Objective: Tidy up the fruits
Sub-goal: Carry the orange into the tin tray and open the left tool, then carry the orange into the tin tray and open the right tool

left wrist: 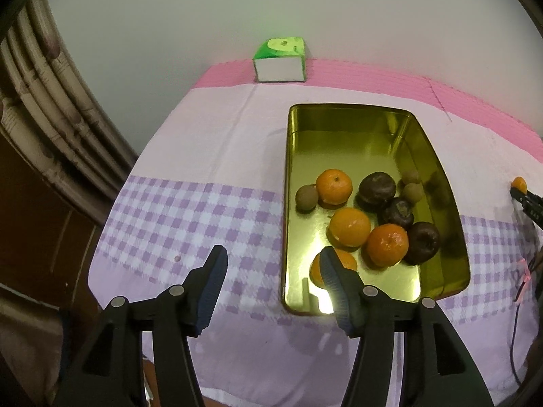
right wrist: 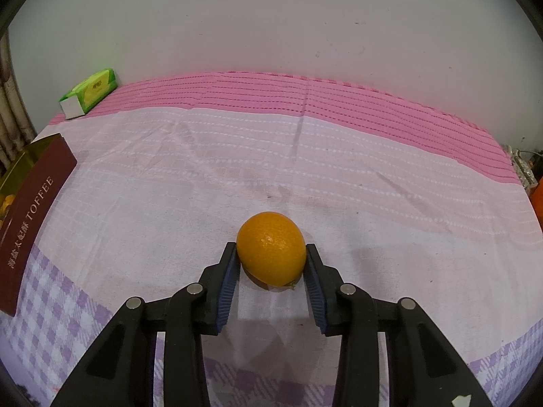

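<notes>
A gold tin tray [left wrist: 437,169] lies on the cloth and holds several oranges [left wrist: 349,226], three dark round fruits [left wrist: 377,189] and small brown fruits [left wrist: 306,198]. My left gripper [left wrist: 273,264] is open and empty above the tray's near left edge. In the right wrist view my right gripper [right wrist: 271,254] has its pads on both sides of an orange [right wrist: 271,249] that rests on the cloth. That orange [left wrist: 520,183] and gripper also show at the far right of the left wrist view. The tray's red side [right wrist: 32,210] shows at the left.
A green and white box [left wrist: 280,64] stands at the table's back edge by the wall; it also shows in the right wrist view [right wrist: 89,93]. A pink and purple checked cloth [left wrist: 190,176] covers the table. A curtain [left wrist: 37,101] hangs at the left.
</notes>
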### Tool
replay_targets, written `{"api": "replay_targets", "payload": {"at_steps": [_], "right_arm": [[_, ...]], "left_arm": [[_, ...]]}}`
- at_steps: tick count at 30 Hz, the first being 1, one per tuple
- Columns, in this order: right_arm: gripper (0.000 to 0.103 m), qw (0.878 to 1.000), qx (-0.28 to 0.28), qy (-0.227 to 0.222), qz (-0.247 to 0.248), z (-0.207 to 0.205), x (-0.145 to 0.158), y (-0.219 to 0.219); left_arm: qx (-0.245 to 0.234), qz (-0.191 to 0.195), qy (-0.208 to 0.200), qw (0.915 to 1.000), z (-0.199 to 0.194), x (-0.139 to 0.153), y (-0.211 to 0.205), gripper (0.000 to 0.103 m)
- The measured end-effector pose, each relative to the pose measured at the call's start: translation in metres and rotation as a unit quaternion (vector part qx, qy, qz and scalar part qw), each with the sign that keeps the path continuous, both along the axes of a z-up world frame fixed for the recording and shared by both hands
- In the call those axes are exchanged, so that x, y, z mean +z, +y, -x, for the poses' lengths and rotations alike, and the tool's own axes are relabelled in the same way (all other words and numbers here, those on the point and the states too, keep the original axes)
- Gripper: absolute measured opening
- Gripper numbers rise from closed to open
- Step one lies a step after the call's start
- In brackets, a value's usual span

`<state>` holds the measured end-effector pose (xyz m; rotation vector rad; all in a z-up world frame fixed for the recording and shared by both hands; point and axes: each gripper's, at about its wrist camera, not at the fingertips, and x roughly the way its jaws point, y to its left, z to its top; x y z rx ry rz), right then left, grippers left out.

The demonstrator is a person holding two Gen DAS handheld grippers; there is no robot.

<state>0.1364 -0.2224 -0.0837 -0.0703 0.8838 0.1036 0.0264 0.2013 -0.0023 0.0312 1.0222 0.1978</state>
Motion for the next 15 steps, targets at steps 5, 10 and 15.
{"api": "replay_targets", "payload": {"at_steps": [5, 10, 15], "right_arm": [[0.035, 1.0, -0.006, 0.001, -0.002, 0.002, 0.001, -0.002], [0.035, 1.0, -0.014, 0.006, 0.006, 0.003, 0.004, 0.004], [0.035, 1.0, -0.017, 0.011, 0.017, 0.005, 0.007, 0.013]], "left_arm": [[0.011, 0.017, -0.002, 0.9998, 0.004, 0.001, 0.008, 0.059], [0.018, 0.031, -0.002, 0.9994, 0.007, 0.002, 0.015, 0.06], [0.024, 0.04, 0.002, 0.9989, 0.008, -0.002, 0.018, 0.062]]}}
